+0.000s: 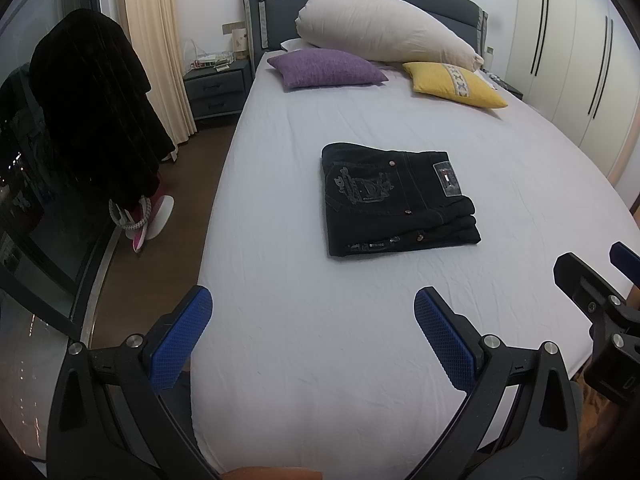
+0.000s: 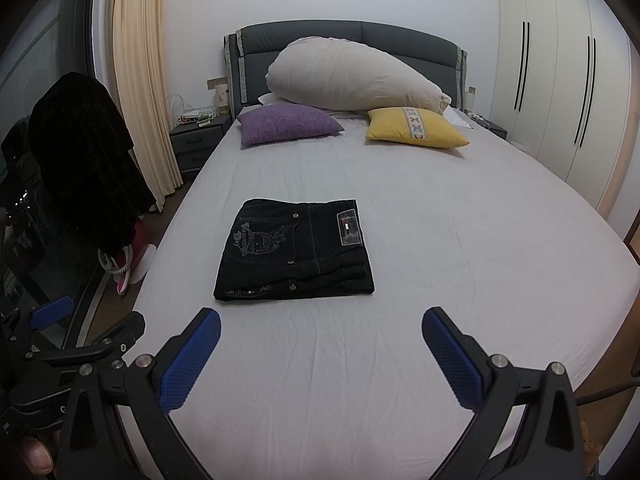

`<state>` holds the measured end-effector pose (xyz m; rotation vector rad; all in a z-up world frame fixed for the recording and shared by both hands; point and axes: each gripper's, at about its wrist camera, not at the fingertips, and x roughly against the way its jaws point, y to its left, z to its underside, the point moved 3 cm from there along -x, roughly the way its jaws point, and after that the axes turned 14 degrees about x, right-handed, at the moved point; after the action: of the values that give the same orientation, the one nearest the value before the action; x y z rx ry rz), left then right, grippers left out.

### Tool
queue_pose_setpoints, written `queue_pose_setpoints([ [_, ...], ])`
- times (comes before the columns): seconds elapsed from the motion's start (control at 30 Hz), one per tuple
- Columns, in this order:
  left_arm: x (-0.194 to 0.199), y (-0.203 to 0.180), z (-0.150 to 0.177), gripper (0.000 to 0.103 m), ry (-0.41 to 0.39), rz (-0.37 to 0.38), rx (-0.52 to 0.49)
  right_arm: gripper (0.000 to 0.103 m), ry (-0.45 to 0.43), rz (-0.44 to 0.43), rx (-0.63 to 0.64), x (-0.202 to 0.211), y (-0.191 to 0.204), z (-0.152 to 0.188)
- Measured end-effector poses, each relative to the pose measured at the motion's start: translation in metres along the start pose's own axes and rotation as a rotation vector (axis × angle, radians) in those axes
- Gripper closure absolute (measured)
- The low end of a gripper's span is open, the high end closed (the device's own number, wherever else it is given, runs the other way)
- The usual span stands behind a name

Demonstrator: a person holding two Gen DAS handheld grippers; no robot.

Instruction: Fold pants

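Observation:
Black jeans lie folded into a compact rectangle on the white bed sheet, back pocket embroidery and label facing up. They also show in the right wrist view. My left gripper is open and empty, held above the foot of the bed, well short of the jeans. My right gripper is open and empty, also short of the jeans, to the right of the left one. The right gripper shows at the left wrist view's right edge.
A purple cushion, a yellow cushion and a large beige pillow lie at the headboard. A nightstand and dark clothes on a rack stand left of the bed. Wardrobes line the right.

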<state>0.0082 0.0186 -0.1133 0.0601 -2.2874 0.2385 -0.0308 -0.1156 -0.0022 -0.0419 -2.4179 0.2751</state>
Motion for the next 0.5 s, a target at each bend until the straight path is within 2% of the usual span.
queue_pose_setpoints([
  [0.5,0.003,0.003,0.011,0.000,0.035,0.010,0.015,0.000,0.013,0.006,0.007,0.002,0.006,0.013],
])
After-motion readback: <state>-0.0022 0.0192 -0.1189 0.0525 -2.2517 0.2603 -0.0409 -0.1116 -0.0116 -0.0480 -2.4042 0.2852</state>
